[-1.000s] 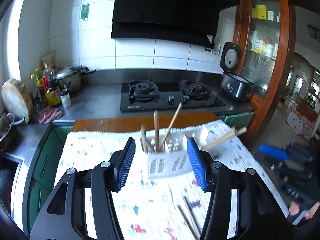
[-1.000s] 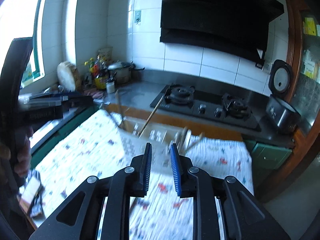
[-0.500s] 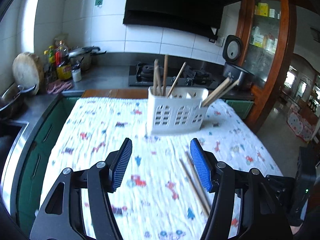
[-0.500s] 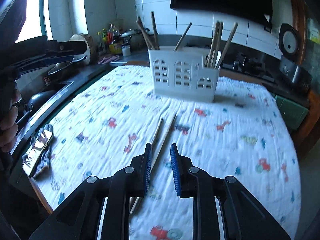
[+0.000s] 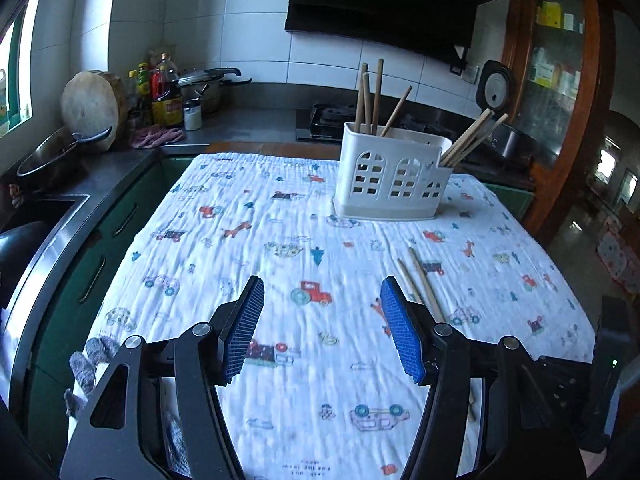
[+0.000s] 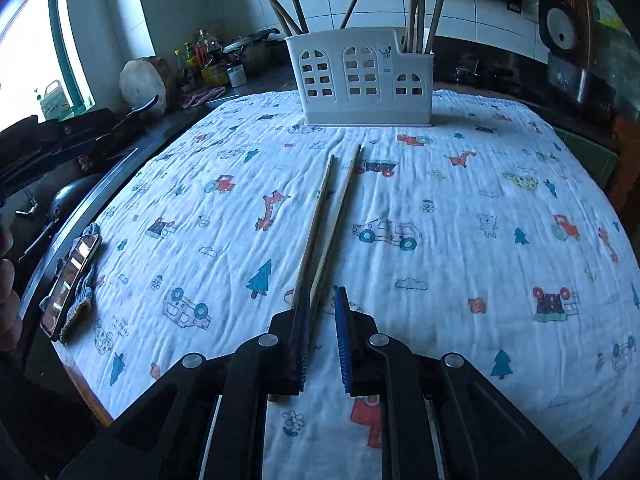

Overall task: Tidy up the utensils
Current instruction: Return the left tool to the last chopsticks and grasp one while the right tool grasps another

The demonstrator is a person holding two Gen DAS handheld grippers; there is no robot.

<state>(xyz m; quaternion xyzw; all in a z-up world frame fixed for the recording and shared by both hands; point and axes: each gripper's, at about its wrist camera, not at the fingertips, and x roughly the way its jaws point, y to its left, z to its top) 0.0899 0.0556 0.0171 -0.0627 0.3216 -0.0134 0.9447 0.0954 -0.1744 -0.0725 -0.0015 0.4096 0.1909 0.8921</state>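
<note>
Right tongs (image 6: 322,294) had just been narrowing around one chopstick (image 6: 338,212), unpinched; left tongs (image 5: 320,292) gaped wide, empty, over the desk (image 5: 240,216).

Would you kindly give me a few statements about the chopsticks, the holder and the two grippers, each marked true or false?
1. Two chopsticks lie loose on the patterned cloth. True.
2. The white utensil holder is empty. False: several chopsticks stand in it.
3. The left gripper is closed on a chopstick. False: its jaws stand wide apart over bare cloth, holding nothing.
4. The right gripper sits low at the near ends of the loose chopsticks, jaws narrow. True; they have just been closing.
5. The holder lies tipped on its side. False: it stands upright.
</note>
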